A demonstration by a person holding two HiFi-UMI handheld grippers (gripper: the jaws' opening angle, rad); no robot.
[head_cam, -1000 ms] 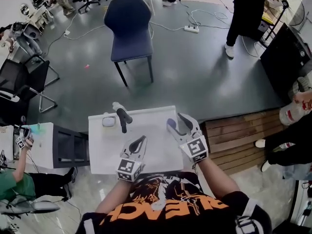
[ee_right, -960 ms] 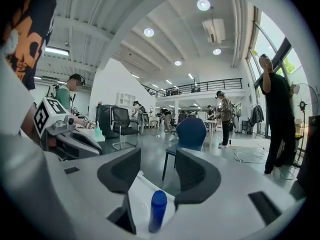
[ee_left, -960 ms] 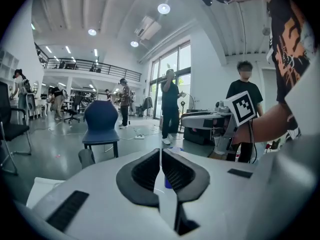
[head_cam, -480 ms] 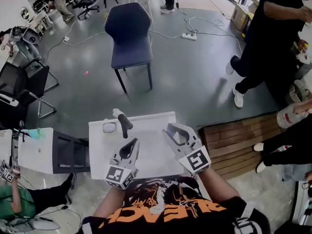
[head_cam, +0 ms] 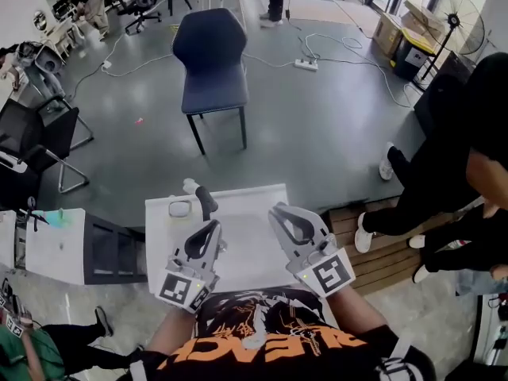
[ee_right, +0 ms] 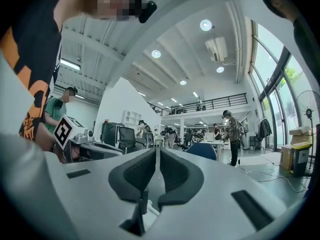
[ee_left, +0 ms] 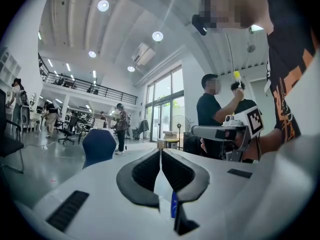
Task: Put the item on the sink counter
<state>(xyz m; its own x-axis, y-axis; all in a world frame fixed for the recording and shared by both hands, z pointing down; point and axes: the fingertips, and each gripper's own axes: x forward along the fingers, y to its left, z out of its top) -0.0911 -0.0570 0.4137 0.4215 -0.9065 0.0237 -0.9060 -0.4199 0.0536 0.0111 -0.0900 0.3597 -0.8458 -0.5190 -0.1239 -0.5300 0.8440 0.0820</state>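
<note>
The white sink counter lies below me, with a dark faucet and a small pale oval item at its back left corner. My left gripper hovers over the counter's left half, jaws shut and empty; the left gripper view shows the pads meeting on nothing. My right gripper hovers over the right half. Its jaws are closing, and in the right gripper view the pads nearly touch with nothing between them. Both gripper cameras point out across the room, not at the counter.
A dark blue chair stands on the grey floor beyond the counter. To the right a wooden platform has a person in black on it. Left of the counter is a white cabinet, with a black office chair behind.
My right jaws have gone from wide open to nearly shut. Both grippers drew back toward me. A bluish thing at the right jaw tip a second ago is gone from view. A person stepped nearer.
</note>
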